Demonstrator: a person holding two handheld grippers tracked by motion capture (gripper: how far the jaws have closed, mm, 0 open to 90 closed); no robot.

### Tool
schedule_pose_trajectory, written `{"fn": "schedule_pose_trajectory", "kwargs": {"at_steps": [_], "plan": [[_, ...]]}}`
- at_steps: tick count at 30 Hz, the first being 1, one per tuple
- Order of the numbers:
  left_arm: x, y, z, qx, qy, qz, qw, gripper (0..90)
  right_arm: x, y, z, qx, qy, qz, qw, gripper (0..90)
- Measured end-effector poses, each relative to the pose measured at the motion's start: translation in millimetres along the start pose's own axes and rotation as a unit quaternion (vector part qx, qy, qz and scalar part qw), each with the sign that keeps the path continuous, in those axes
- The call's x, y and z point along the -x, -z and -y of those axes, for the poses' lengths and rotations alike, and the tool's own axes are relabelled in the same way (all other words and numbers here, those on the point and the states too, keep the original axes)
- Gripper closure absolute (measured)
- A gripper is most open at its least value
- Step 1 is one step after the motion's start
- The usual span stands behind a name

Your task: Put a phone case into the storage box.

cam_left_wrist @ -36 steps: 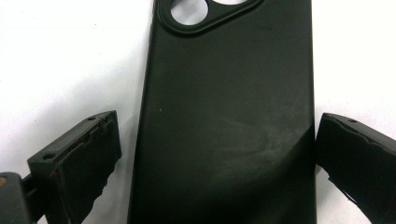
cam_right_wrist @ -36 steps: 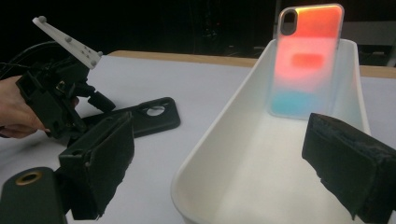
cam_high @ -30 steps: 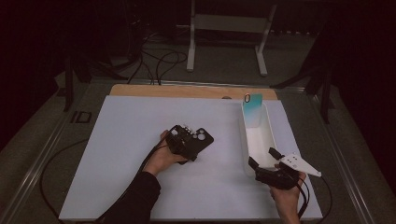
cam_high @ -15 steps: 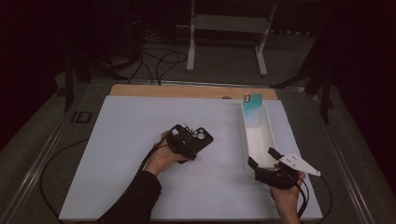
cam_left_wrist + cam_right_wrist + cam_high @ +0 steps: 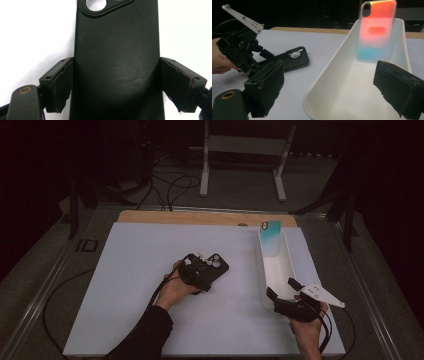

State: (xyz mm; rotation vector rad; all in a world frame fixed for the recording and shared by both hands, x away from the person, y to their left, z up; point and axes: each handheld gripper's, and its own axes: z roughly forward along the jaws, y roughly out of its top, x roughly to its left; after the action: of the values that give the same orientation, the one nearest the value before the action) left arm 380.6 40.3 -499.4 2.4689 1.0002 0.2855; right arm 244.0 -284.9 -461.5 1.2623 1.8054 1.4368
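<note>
White tray (image 5: 264, 270) holds one iridescent phone case (image 5: 270, 238) propped upright, right gripper (image 5: 283, 289) gaping, left gripper (image 5: 117, 85) clamped on the black phone case (image 5: 116, 57).

Left gripper (image 5: 200, 272): black body w/ silvery round bits on top, black cable trailing to 7 o'clock. Dark sleeve on left forearm. Jaws black, worn ragged pads, small screws, brass-ringed hole. Right gripper (image 5: 281, 289): black, grey 3-cornered plate at 3 o'clock, black cable looping at 5.

Matt black phone case (image 5: 116, 62), glossy white tray (image 5: 342, 82)
</note>
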Motion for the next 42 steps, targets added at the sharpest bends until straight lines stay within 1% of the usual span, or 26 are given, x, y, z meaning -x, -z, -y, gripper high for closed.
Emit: {"fn": "schedule_pose_trajectory", "kwargs": {"at_steps": [2,4,6,8,9,11,14,16,18,20,22,24,26,29,31,35,40,42], "plan": [[-0.2,4.5,-0.3,0.008,0.002,0.005,1.0000,16.5,1.3,-0.1,-0.6,-0.001,-0.005,-0.002,1.0000,9.8],[0.0,10.3,-0.6,0.019,0.004,0.002,0.9998,16.5,2.1,-0.2,-1.3,-0.004,-0.008,-0.004,1.0000,9.8],[-0.1,16.7,-1.1,0.030,0.005,0.004,0.9995,16.5,2.2,-0.6,-1.8,-0.007,-0.010,-0.007,0.9999,9.7],[0.4,23.2,-1.4,0.042,0.006,0.001,0.9991,16.4,1.8,-1.2,-2.1,-0.012,-0.007,-0.009,0.9999,9.7],[0.6,26.4,-1.4,0.049,0.007,0.001,0.9988,16.4,1.4,-1.4,-2.3,-0.015,-0.006,-0.013,0.9998,9.6],[1.2,32.1,-1.2,0.059,0.009,0.004,0.9982,16.3,0.5,-1.9,-2.8,-0.022,-0.002,-0.016,0.9996,9.7],[3.1,38.9,-0.8,0.072,0.007,0.002,0.9974,16.3,-0.5,-2.9,-3.6,-0.030,0.000,-0.026,0.9992,9.6],[4.3,43.4,-0.6,0.078,0.008,0.006,0.9969,16.2,-0.9,-4.1,-4.3,-0.038,-0.001,-0.030,0.9988,9.4],[6.1,48.3,-0.8,0.085,0.005,0.009,0.9963,16.2,-1.1,-5.3,-5.3,-0.040,-0.004,-0.029,0.9988,9.4],[8.1,53.6,-1.4,0.090,0.000,0.008,0.9959,16.2,-0.7,-7.0,-6.9,-0.050,-0.006,-0.037,0.9981,9.4],[10.0,59.5,-2.4,0.097,-0.004,0.010,0.9952,16.1,-0.4,-8.1,-8.7,-0.052,-0.008,-0.045,0.9976,9.4],[12.1,65.9,-3.6,0.104,-0.009,0.010,0.9945,16.1,-0.3,-9.0,-11.4,-0.050,-0.007,-0.051,0.9974,9.4],[15.0,72.5,-5.0,0.113,-0.012,0.015,0.9934,16.1,-0.2,-9.9,-15.1,-0.051,-0.009,-0.058,0.9970,9.6],[21.6,81.1,-7.3,0.125,-0.023,0.019,0.9917,16.0,-0.1,-13.1,-22.6,-0.050,-0.012,-0.073,0.9960,11.7],[26.8,85.4,-8.9,0.130,-0.033,0.021,0.9907,15.9,-1.4,-16.0,-28.4,-0.051,-0.014,-0.084,0.9951,12.9],[37.2,91.5,-12.0,0.142,-0.049,0.028,0.9883,15.8,-6.1,-24.7,-39.0,-0.055,-0.017,-0.105,0.9928,13.2],[46.3,97.4,-13.2,0.151,-0.068,0.034,0.9855,15.8,-16.5,-36.5,-48.9,-0.063,-0.010,-0.119,0.9908,13.8],[48.9,99.5,-12.7,0.158,-0.072,0.041,0.9838,15.7,-21.1,-41.1,-51.7,-0.067,-0.011,-0.128,0.9895,14.3]]}}
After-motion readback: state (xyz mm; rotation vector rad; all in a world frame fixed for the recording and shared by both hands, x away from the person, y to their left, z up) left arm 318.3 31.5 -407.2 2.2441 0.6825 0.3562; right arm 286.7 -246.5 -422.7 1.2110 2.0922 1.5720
